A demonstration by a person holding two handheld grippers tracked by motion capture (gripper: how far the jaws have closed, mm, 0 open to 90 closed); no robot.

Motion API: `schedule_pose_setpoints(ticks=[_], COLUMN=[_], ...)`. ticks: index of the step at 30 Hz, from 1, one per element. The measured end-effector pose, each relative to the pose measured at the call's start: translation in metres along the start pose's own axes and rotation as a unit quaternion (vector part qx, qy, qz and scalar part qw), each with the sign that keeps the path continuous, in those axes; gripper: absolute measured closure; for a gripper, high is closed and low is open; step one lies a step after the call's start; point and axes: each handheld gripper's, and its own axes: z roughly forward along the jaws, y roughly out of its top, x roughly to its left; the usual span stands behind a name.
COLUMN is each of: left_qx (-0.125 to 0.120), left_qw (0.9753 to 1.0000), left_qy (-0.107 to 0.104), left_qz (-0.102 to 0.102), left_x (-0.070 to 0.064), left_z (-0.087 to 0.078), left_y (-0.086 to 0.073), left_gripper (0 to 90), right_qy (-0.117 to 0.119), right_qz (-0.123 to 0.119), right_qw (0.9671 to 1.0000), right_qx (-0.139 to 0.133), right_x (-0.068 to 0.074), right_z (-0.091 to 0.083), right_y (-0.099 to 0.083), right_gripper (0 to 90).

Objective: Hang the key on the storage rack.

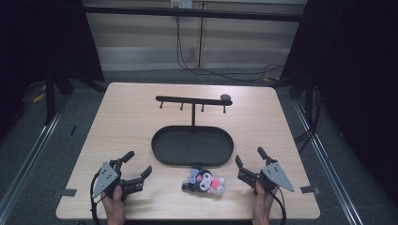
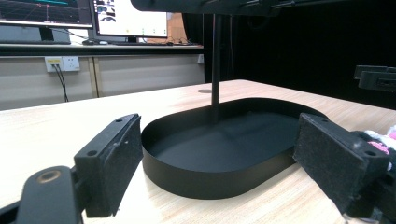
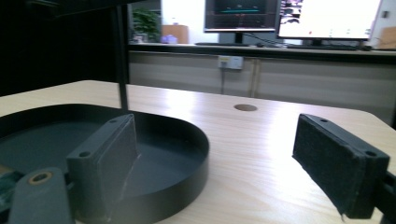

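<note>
A small plush toy (image 1: pixel 204 181), black, white and pink, lies on the wooden table just in front of a black oval tray (image 1: pixel 162 152). From the tray's back rises a thin post carrying a black hanger bar (image 1: pixel 187 100) with several pegs. My left gripper (image 1: pixel 137 162) rests open on the table at the near left, held by a hand. At the near right, my right gripper (image 1: pixel 248 157) is open too, just right of the toy. In the left gripper view the tray wall (image 2: pixel 205 179) lies between the pads and the toy (image 2: pixel 380 142) peeks past the right pad.
The wooden table (image 1: pixel 122 122) has a round hole (image 1: pixel 225 97) near the bar's right end. Black tape marks sit at the front corners. Dark curtains and metal frame rails flank the table, and cables run along the far wall. Monitors stand beyond the table in both gripper views.
</note>
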Motion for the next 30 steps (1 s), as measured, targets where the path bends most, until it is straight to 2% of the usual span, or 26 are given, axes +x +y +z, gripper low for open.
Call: schedule_pose_setpoints(ticks=[6,12,16,17,18,19,20,22,24,25,26,27,30], left_qx=[-0.002,0.001,0.0,0.0,0.0,0.0,0.0,0.0,0.0,0.0,-0.003,0.001,0.002], left_qw=[1.0,1.0,1.0,1.0,1.0,1.0,1.0,1.0,1.0,1.0,1.0,1.0,1.0], left_qy=[-0.001,-0.002,-0.001,-0.001,-0.001,-0.001,-0.001,-0.001,-0.001,-0.001,-0.001,-0.002,-0.004], left_qz=[0.001,0.004,0.002,0.002,0.002,0.002,0.003,0.005,0.003,0.003,0.0,0.004,0.007], left_x=[0.0,0.0,0.0,0.0,0.0,0.0,0.0,-0.001,-0.001,0.0,-0.001,0.0,0.0], left_z=[0.0,0.0,0.0,0.0,0.0,0.0,0.0,0.0,0.0,0.0,0.0,0.0,0.0], left_y=[0.0,0.0,0.0,0.0,0.0,0.0,0.0,0.0,0.0,0.0,0.0,0.0,0.0], left_gripper=[15.4,15.4,15.4,15.4,15.4,15.4,15.4,15.4,15.4,15.4,15.4,15.4,15.4], right_qy=[0.013,0.02,0.031,0.038,0.045,0.045,0.055,0.067,0.09,0.09,0.096,0.096,0.109], right_qz=[0.006,-0.009,-0.009,-0.014,-0.02,-0.02,-0.023,-0.019,-0.015,-0.015,-0.015,-0.015,-0.02], right_qw=[0.9999,0.9997,0.999,0.9985,0.9972,0.9972,0.9962,0.995,0.9919,0.9919,0.9901,0.9901,0.987], right_qx=[-0.006,0.013,0.031,0.037,0.057,0.057,0.064,0.072,0.089,0.089,0.101,0.101,0.117], right_x=[-0.002,0.001,0.0,0.0,0.002,0.002,0.002,0.003,0.008,0.008,0.01,0.01,0.014], right_z=[-0.003,0.0,0.003,0.004,0.007,0.007,0.008,0.008,0.006,0.006,0.005,0.005,0.005], right_y=[-0.001,0.001,0.002,0.003,0.004,0.004,0.004,0.005,0.008,0.008,0.009,0.009,0.015], right_gripper=[13.0,13.6,21.0,20.9,22.8,22.8,24.9,25.9,31.4,31.4,33.8,33.8,36.7])
